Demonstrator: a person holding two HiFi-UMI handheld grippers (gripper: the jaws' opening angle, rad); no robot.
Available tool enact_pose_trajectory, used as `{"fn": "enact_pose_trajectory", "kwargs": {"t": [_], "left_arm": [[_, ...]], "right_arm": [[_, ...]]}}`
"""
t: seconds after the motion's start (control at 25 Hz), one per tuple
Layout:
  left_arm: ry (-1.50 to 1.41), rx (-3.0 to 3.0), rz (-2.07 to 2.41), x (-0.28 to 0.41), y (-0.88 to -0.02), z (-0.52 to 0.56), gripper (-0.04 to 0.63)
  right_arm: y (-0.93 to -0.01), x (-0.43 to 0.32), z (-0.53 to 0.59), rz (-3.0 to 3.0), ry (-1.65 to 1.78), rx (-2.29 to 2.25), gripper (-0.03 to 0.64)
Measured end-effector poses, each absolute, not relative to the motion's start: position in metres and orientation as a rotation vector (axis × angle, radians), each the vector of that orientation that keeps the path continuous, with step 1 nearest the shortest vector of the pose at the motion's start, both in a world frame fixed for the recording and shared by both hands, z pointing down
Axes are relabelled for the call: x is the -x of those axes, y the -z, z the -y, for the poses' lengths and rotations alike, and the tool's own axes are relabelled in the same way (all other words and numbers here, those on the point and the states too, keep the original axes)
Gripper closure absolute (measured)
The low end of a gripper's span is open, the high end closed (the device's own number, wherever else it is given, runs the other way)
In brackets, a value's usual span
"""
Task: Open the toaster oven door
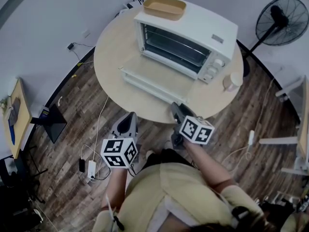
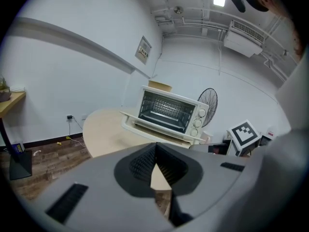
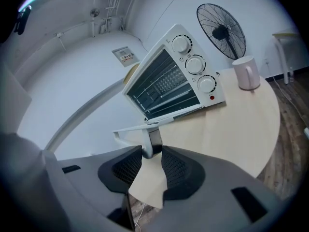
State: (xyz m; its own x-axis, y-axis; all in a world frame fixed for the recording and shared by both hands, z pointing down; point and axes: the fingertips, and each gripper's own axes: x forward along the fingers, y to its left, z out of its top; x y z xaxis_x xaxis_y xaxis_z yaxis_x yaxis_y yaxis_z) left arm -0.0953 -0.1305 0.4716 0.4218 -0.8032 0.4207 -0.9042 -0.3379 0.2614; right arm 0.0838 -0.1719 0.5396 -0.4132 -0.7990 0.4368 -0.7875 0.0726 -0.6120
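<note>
Already the door of the toaster oven lies flat over the tabletop, so the opening looks all but done. The right claw is clamped on the handle. The left claw hangs pressed together, empty. Next, I'd judge, the right one should release and back away.

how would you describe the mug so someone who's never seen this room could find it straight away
Find the round wooden table with the white toaster oven on it. The mug stands beside the oven's knob end, towards the fan. It is the only cup, small and pale, unlike the tan tray on top of the oven.
</note>
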Motion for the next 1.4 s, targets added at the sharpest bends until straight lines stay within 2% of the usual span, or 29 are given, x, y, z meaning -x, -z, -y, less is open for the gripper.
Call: {"fn": "enact_pose_trajectory", "kwargs": {"t": [1.4], "left_arm": [[-0.371,-2.13,1.442,0.103,-0.516,0.122,0.594]], "right_arm": [[-0.612,-0.082,0.163,-2.492,1.317,1.912,0.491]]}}
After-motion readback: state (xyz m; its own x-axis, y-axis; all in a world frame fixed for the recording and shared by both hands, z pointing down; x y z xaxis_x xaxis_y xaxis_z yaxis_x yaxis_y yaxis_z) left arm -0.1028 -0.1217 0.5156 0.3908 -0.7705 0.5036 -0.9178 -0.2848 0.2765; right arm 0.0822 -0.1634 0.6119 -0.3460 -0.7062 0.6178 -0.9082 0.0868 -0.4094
